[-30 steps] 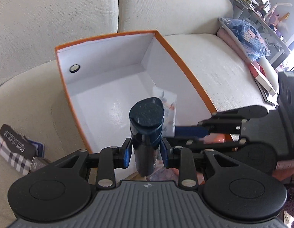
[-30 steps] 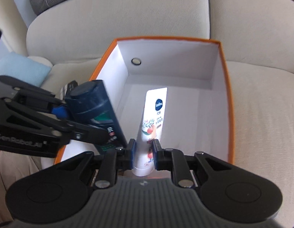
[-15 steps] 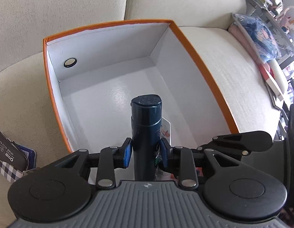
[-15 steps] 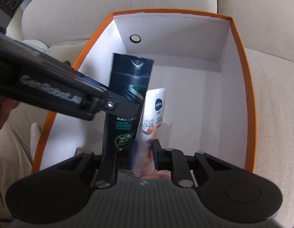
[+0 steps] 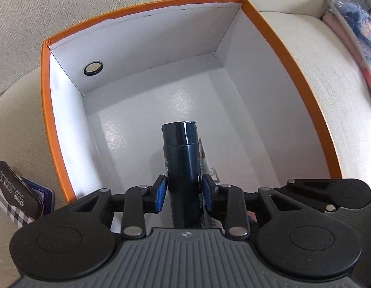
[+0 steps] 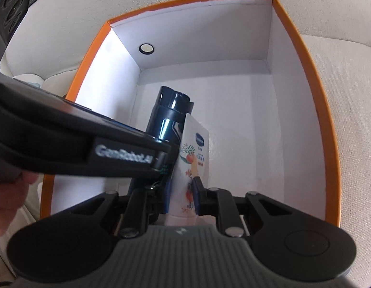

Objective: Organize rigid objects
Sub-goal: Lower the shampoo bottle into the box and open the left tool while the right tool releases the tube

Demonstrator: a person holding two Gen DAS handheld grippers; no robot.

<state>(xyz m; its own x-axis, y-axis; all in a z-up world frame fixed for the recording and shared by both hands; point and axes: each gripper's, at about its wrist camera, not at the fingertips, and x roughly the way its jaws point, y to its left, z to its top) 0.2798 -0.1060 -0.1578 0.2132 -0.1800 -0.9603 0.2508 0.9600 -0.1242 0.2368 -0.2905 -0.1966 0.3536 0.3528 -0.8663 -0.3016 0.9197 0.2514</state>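
Note:
A dark blue bottle (image 5: 181, 165) stands between the blue pads of my left gripper (image 5: 184, 192), which is shut on it, inside an orange box (image 5: 45, 110) with white walls. My right gripper (image 6: 181, 196) is shut on a white tube (image 6: 193, 153) printed with fruit, held just right of the bottle (image 6: 167, 117) in the same box (image 6: 322, 110). A sliver of the tube (image 5: 205, 160) shows behind the bottle in the left wrist view. The left gripper's black arm (image 6: 77, 151) crosses the right wrist view. Both items hang low over the box floor; whether they touch it is hidden.
The box sits on a cream sofa (image 5: 89, 7). A dark checked pouch (image 5: 15, 189) lies left of the box. Folded cloth and books (image 5: 353, 26) are at the far right. A person's hand (image 6: 8, 204) shows at the left edge. A round eyelet (image 5: 93, 68) marks the box's far wall.
Both grippers have sunk into the box with their items and tipped more steeply downward. The bottle and tube now sit side by side, closer to the floor.

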